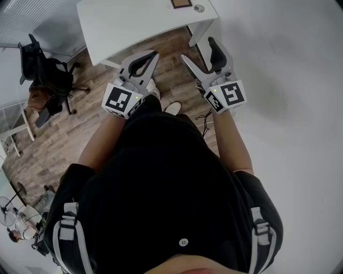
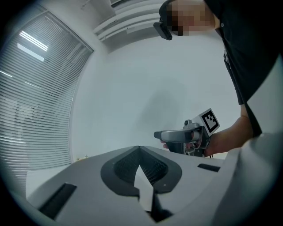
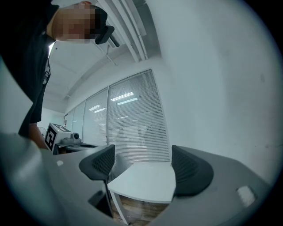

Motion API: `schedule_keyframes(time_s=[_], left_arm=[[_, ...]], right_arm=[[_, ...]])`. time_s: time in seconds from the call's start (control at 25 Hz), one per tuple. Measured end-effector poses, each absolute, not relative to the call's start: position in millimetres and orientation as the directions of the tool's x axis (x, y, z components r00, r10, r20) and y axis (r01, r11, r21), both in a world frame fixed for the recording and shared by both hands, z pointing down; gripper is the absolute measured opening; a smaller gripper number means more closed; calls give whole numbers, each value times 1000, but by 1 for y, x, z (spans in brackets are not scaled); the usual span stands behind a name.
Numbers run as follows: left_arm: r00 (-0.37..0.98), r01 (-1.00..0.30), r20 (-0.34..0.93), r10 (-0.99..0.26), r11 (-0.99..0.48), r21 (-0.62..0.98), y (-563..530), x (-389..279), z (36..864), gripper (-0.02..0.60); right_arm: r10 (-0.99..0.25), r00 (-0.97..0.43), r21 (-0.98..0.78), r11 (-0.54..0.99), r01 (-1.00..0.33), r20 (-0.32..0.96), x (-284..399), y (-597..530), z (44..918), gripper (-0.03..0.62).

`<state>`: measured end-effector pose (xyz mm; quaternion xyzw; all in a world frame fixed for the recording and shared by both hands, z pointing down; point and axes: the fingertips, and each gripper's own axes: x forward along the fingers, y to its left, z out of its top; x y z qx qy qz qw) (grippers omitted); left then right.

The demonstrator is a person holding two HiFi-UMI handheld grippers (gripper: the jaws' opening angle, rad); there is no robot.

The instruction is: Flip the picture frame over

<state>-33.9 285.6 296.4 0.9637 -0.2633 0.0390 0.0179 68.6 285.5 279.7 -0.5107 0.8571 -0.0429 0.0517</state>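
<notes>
**White table ahead, frame lying out of reach of both claws**

Wood-plank floor (image 1: 64,139) fills the left of the head view, and a pale wall takes up the right. The white table (image 1: 134,27) stands ahead of the person, who is well short of it, so nothing on it can be touched yet. A black office chair (image 1: 45,75) sits off to the left, clear of the path.

Both tools are held level at waist height and aimed at the table, which reads as an approach. The right gripper (image 1: 198,49) has its jaws spread wide. Its own view shows only the distant tabletop between the pads (image 3: 190,170), so it is empty and probably readied for the frame's edge. The left gripper (image 1: 153,56) has its jaws pressed together with nothing between them, perhaps to serve as a pusher or prop.

The picture frame (image 1: 181,3) lies flat on the table's far part, cut off by the top of the head view. I cannot tell which face is up. A small round object (image 1: 199,8) rests just beside it, close enough to be knocked during a flip.
</notes>
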Motion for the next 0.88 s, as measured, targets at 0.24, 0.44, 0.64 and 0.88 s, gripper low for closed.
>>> schedule_keyframes(time_s=[0.24, 0.44, 0.64, 0.88], left_arm=[[862, -504, 81, -500, -862, 51, 251, -24, 306, 8], [867, -497, 72, -493, -866, 51, 206, -16, 307, 8], [864, -502, 74, -497, -863, 59, 148, -16, 311, 8], [866, -500, 75, -495, -861, 88, 77, -26, 319, 8]], right_arm=[[-881, -473, -132, 471, -872, -21, 73, 250, 289, 400], [-881, -472, -135, 468, -873, 1, 79, 204, 294, 399], [-873, -487, -145, 479, -866, 28, 77, 142, 298, 397], [-869, -491, -129, 481, -867, 65, 63, 73, 304, 397]])
